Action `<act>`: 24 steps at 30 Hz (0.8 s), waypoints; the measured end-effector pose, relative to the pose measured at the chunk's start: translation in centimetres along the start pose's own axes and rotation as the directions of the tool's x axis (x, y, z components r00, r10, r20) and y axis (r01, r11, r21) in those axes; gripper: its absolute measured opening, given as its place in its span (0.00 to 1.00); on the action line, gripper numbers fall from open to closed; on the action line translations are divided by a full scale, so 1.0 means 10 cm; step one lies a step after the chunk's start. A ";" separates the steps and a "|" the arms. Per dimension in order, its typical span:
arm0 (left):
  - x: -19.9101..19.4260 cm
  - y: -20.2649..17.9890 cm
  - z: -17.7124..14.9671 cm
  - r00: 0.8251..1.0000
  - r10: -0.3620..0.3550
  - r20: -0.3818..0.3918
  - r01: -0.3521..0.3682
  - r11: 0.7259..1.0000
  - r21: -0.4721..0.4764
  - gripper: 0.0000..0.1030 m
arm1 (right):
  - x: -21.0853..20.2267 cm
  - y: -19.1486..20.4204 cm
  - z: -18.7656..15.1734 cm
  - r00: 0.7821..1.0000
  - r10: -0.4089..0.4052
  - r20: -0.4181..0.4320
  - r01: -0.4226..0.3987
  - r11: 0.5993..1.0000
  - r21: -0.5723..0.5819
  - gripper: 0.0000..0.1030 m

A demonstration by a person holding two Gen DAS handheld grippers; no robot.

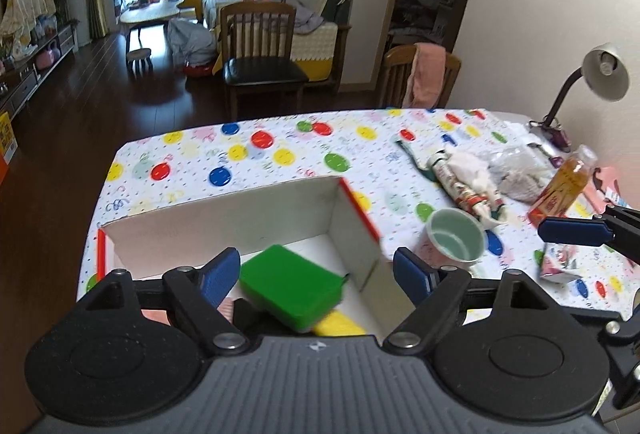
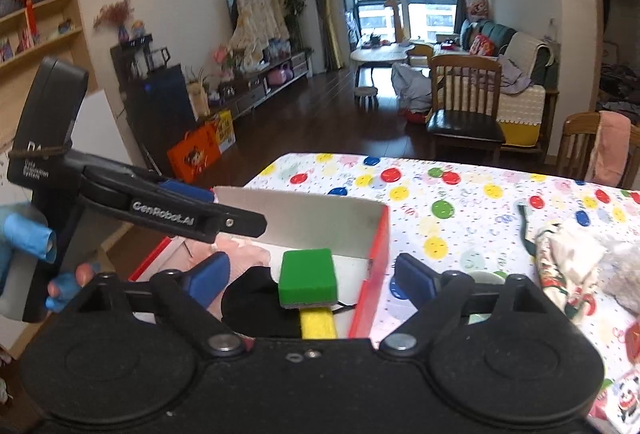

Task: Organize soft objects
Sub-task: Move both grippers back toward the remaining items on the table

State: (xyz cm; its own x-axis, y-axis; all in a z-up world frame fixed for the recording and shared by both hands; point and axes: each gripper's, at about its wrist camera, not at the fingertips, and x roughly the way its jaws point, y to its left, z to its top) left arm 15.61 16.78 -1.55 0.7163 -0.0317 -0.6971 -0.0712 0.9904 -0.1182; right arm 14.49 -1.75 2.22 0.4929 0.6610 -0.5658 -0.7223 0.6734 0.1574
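the green sponge (image 1: 291, 286) lies in the red-edged box (image 1: 356, 212) atop a yellow sponge (image 1: 340, 326), so this drop looks finished. both the left claw (image 1: 316, 274) and right claw (image 2: 310, 274) stand apart, holding nothing. next likely target: the rolled cloth (image 1: 468, 186) on the counter (image 1: 280, 150), needing a reach rightward.

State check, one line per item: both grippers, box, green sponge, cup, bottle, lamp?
left gripper: open, holding nothing, over the box
right gripper: open, holding nothing
box: open top, on the table
green sponge: inside the box, tilted, blurred
cup: upright, looks empty, beside the box
bottle: capped, leaning
lamp: looks off
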 end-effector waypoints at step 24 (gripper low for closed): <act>0.34 -1.73 0.07 0.986 -0.154 0.058 0.150 0.986 0.076 1.00 | -1.15 -1.47 -0.84 0.979 -0.199 0.032 0.191 0.967 0.171 1.00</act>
State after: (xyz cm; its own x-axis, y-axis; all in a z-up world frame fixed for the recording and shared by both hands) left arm 19.75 -0.42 -1.40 0.7576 -0.1760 -0.6285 0.0893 0.9818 -0.1674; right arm 15.36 -22.01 -0.40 0.6422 0.5240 -0.5594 -0.5215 0.8336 0.1822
